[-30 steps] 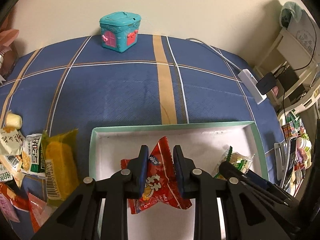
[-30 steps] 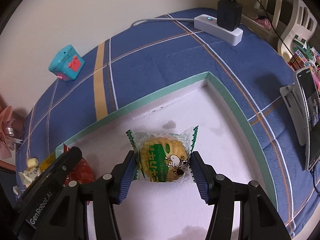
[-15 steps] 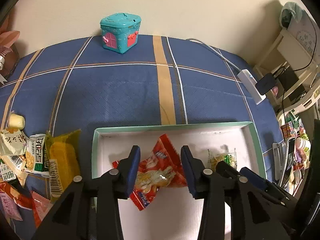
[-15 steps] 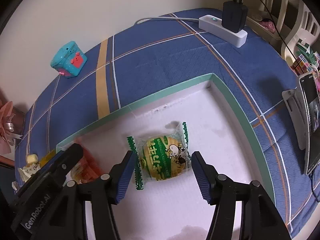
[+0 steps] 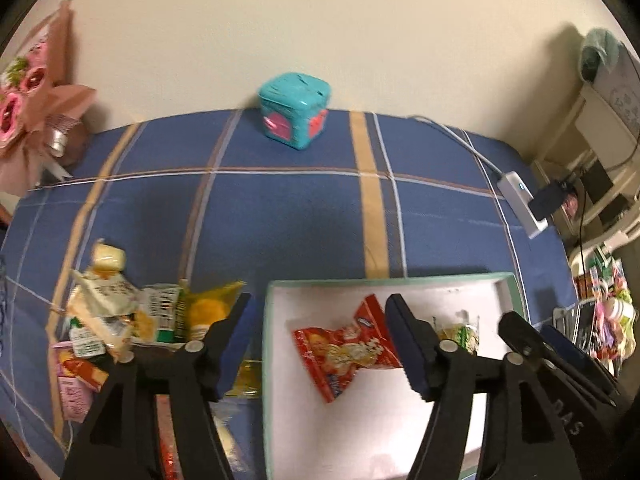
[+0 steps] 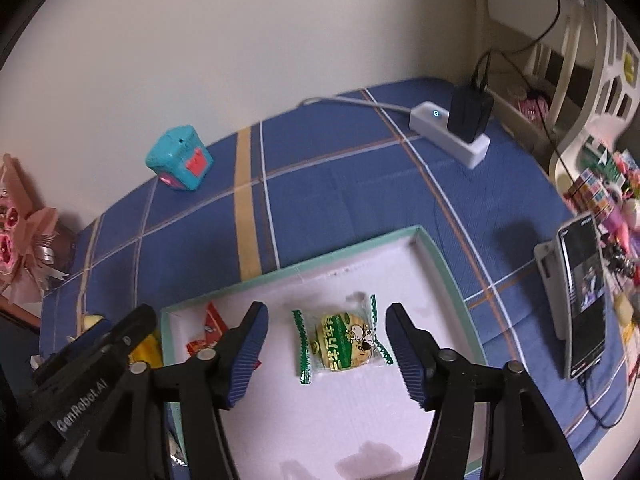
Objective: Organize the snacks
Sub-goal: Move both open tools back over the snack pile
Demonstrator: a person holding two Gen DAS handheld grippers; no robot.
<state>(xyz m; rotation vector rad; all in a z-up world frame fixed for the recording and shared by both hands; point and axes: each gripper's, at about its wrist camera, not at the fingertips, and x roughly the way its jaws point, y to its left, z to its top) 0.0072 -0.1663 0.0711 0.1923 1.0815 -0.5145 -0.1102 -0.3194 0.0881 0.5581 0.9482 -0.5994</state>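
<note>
A white tray with a green rim (image 5: 360,281) (image 6: 304,270) lies on the blue checked cloth. A red snack packet (image 5: 344,350) (image 6: 208,328) rests flat on the tray's left part. A green-edged packet with a round yellow cake (image 6: 342,340) (image 5: 460,330) lies to its right. My left gripper (image 5: 320,344) hangs above the tray's left edge, its jaws opening, nothing pressed between them. My right gripper (image 6: 326,350) hovers over the cake packet, its jaws opening and clear of the wrapper. A heap of loose snack packets (image 5: 120,316) sits left of the tray.
A teal toy box (image 5: 294,114) (image 6: 180,164) stands at the far edge by the wall. A white power strip with a black charger (image 6: 456,126) (image 5: 524,208) lies at the back right. A phone on a stand (image 6: 580,296) is right of the tray. A pink bouquet (image 5: 32,108) sits far left.
Both grippers let go of their packets, opened wider and rose. The red packet and the cake packet now lie flat on the tray.
</note>
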